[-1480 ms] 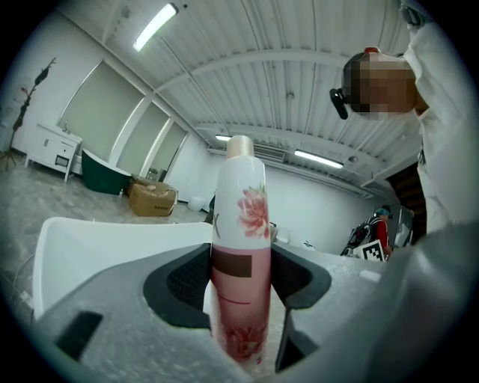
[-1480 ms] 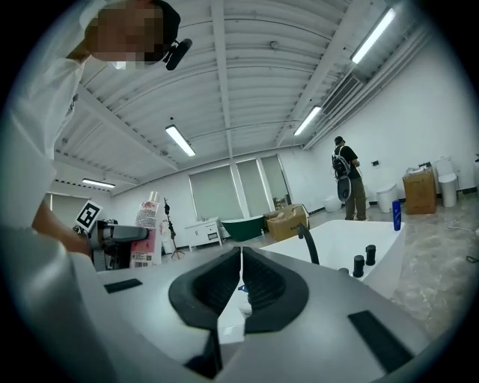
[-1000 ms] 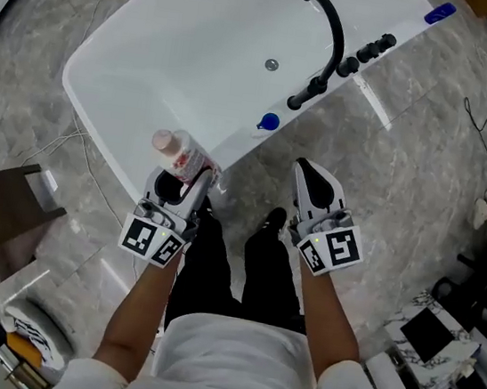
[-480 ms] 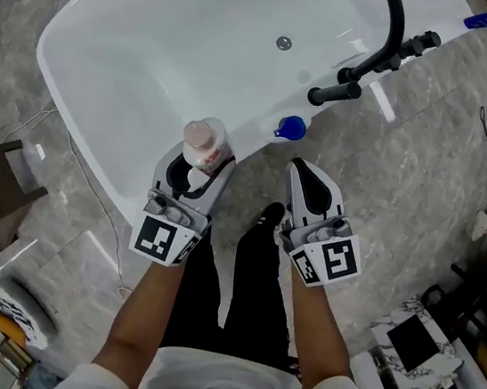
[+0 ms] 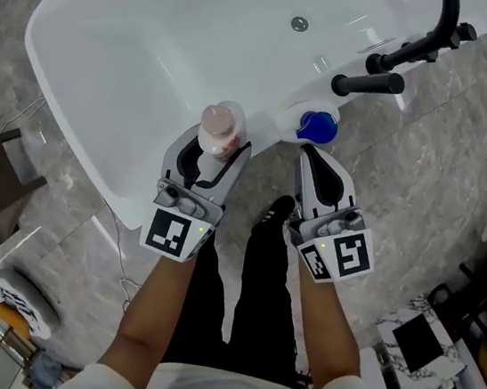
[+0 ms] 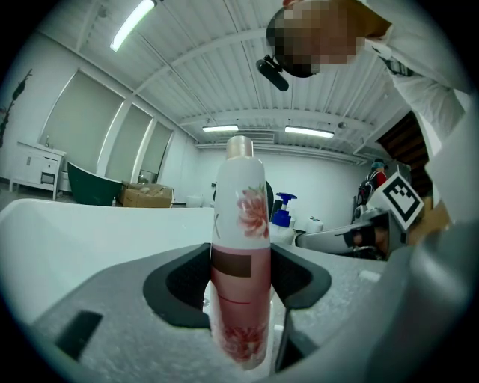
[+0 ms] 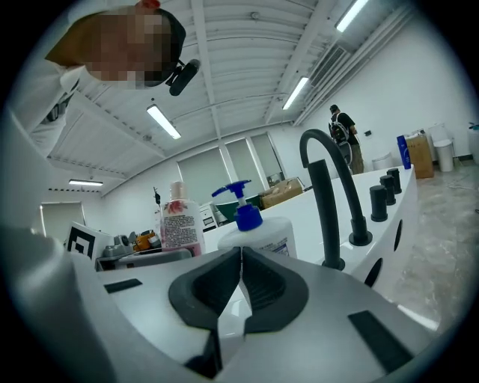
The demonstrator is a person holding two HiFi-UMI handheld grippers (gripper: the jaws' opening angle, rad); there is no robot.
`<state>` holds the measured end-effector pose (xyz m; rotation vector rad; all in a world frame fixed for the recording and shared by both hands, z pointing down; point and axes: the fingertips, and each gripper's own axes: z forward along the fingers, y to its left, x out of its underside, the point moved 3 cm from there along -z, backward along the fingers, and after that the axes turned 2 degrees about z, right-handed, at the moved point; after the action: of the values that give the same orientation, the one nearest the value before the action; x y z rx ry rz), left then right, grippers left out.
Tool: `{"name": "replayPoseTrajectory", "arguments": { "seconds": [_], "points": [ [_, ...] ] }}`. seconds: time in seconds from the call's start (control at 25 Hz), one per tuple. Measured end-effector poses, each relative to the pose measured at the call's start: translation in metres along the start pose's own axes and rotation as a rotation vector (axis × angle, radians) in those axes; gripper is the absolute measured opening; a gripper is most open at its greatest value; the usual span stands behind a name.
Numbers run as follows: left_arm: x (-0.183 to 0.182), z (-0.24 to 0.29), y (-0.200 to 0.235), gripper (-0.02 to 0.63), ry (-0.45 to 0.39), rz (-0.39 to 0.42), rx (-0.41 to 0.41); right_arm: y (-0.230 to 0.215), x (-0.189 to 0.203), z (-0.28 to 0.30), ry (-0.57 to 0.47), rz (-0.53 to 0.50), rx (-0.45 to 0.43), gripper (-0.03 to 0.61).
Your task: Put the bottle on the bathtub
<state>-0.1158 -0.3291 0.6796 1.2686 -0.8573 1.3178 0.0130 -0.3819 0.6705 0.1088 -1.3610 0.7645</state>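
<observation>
Illumination is bright, white and even, supplied by ceiling light strips [image 6: 133,24] overhead. In the head view the bathtub [image 5: 112,45] interior is close to overexposed, with small specular highlights near the drain [image 5: 299,23]. The polished floor [image 5: 462,175] carries pale streaked reflections, and shadows are soft and faint. The far left edge of that view is dark and smeared. Both gripper views show strong barrel distortion with black vignetted corners, so ceiling lines bow. In the left gripper view, the lower part of the bottle [image 6: 239,299] sits close to the lens and renders soft.
</observation>
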Motion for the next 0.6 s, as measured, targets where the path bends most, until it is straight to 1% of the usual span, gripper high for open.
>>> {"name": "replayPoseTrajectory", "arguments": {
  "seconds": [0.2,0.4,0.6],
  "points": [
    [0.012,0.006,-0.004,0.23,0.017,0.069,0.03,-0.002,0.012,0.004,-0.007,0.01,0.007,0.018],
    [0.023,0.009,-0.006,0.23,0.014,0.07,0.034,-0.001,0.024,0.005,-0.004,0.01,0.002,0.018],
    [0.027,0.009,-0.007,0.23,-0.003,0.099,0.056,-0.002,0.031,0.004,0.007,0.01,0.002,0.018]
  ]
}}
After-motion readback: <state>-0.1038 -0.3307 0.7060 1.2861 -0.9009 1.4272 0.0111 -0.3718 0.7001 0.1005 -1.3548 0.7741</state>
